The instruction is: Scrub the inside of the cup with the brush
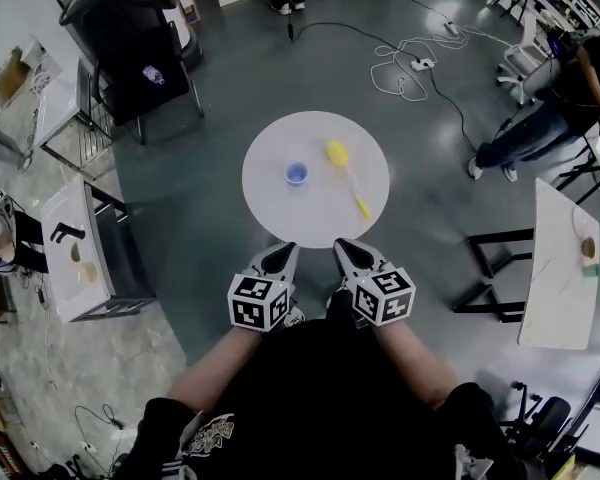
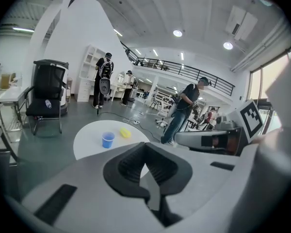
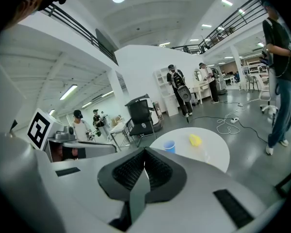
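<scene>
At the near edge of the round white table [image 1: 280, 208], head view: both grippers sit side by side just short of the rim, tips aimed fwd and angled down toward the tabletop. The left gripper [image 1: 288, 251] and right gripper [image 1: 344, 246] are each clenched on nothing, w/ their marker cubes facing up. Both bare forearms reach out from the body and converge slightly, wrists close together. The small blue plastic cup [image 1: 296, 173] stands upright near the table's ctr, a bit left of it. The yellow brush w/ a thin pale handle [image 1: 348, 178] lies flat just right of the cup, not touching it. Its head points to the table's far side and its handle runs back toward the near-right rim. Neither gripper touches either item.

Left gripper view: jaws pressed together, nothing btwn them. The table [image 2: 89, 140] lies ahead, past the tips, w/ the cup [image 2: 107, 139] and the brush head [image 2: 125, 133] on it. The right gripper's body shows alongside at the frame's right.

Right gripper view: jaws also clamped tight and empty. The cup [image 3: 169, 146] and brush [image 3: 195, 140] sit on the table [image 3: 211, 157] beyond the tips, well apart from them.
</scene>
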Available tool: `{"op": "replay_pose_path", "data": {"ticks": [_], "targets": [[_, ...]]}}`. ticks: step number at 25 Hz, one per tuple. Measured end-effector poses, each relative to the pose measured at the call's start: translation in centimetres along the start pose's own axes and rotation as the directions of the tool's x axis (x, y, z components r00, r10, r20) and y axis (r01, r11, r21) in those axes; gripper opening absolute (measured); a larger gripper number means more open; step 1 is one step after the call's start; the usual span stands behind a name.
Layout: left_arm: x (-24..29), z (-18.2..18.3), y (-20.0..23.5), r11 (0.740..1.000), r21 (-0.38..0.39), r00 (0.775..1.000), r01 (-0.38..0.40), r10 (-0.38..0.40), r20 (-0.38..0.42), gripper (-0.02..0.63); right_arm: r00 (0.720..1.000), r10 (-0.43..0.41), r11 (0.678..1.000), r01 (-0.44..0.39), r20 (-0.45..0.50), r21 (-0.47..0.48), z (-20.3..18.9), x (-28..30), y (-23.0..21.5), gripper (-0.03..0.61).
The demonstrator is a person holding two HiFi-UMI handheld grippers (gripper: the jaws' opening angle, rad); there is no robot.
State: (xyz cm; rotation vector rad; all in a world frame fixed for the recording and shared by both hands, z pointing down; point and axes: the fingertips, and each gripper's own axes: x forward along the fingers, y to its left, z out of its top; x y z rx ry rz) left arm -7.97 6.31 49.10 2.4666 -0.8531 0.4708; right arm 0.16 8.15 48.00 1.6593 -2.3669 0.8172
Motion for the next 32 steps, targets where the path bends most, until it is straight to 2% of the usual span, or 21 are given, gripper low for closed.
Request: {"op": "replay_pose_path", "data": {"ticks": [15, 32], "targets": [[-1.1, 1.1, -0.4, 1.000, 0.024, 0.999, -0.008, 0.007, 0.033, 0.008, 0.999, 0.025, 1.000, -0.025, 0.023, -0.017, 0.7, -0.2, 1.0, 0.021], [-1.3, 0.2, -0.3, 1.000, 0.023, 1.000, -0.019, 0.018, 0.015, 0.006, 0.999, 0.035, 0.999, -0.035, 0.012, 0.009, -0.6, 0.0, 1.3, 0.021]]}}
